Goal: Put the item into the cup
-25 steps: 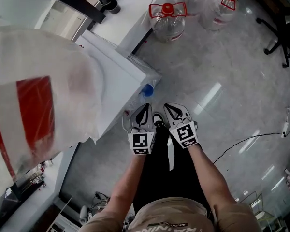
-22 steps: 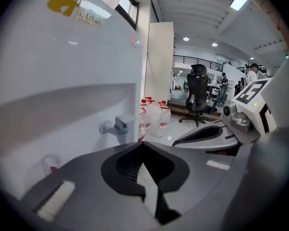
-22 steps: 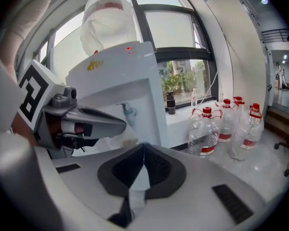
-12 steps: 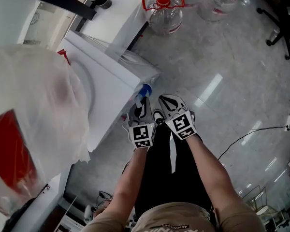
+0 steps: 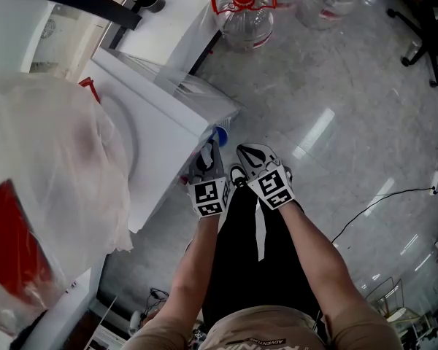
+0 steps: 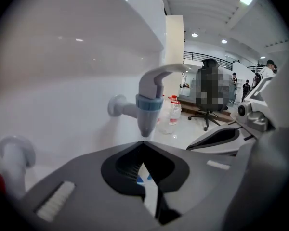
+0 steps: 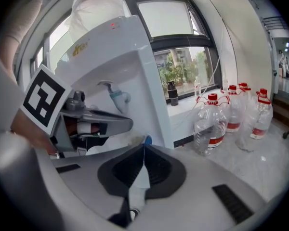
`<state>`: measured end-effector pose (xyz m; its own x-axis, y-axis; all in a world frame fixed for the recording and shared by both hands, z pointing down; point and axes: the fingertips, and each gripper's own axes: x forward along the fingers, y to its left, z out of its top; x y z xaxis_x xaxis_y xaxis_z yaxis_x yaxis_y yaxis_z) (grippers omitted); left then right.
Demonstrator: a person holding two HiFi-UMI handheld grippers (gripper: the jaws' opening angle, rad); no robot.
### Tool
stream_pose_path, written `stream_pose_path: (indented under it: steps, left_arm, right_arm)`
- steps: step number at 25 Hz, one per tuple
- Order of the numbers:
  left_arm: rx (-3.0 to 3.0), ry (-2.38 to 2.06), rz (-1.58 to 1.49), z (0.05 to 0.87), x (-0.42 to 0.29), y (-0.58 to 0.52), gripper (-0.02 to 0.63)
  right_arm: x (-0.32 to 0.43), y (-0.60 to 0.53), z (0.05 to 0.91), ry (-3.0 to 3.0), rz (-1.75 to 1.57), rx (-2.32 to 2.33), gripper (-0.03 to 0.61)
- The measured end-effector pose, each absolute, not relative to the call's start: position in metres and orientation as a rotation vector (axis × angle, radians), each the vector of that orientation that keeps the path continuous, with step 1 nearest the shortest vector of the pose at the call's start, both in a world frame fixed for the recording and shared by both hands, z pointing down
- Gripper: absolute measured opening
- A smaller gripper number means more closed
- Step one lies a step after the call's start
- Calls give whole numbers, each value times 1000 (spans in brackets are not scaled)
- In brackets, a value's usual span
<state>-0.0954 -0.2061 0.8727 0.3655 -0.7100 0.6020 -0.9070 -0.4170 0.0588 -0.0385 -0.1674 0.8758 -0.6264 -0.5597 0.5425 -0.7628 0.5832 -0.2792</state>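
I see no cup and no loose item in any view. A white water dispenser (image 5: 168, 119) stands in front of me, with a blue tap (image 5: 220, 135) on its face. In the left gripper view that tap (image 6: 147, 106) hangs just above and beyond my left gripper (image 6: 142, 144), which is shut with nothing in it. In the head view the left gripper (image 5: 209, 155) points under the tap. My right gripper (image 5: 250, 154) is beside it, also shut and holding nothing (image 7: 144, 146).
A clear plastic bag (image 5: 51, 181) covers the bottle on top of the dispenser. Several water jugs with red caps (image 5: 242, 17) stand on the shiny floor by the window ledge (image 5: 175, 28). An office chair base (image 5: 423, 42) is at far right, and a cable (image 5: 379, 203) lies on the floor.
Both grippers have moved forward toward the dispenser. The left one has come in under the blue tap and now hides part of it in the head view.
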Motion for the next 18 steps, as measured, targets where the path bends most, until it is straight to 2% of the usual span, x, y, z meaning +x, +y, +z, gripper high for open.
stream_pose_path:
  steps: [18]
  left_arm:
    - [2213,-1417,708,893,-102,-207,9]
  right_arm:
    - [-40,-162,886,-2410,725,1058,12]
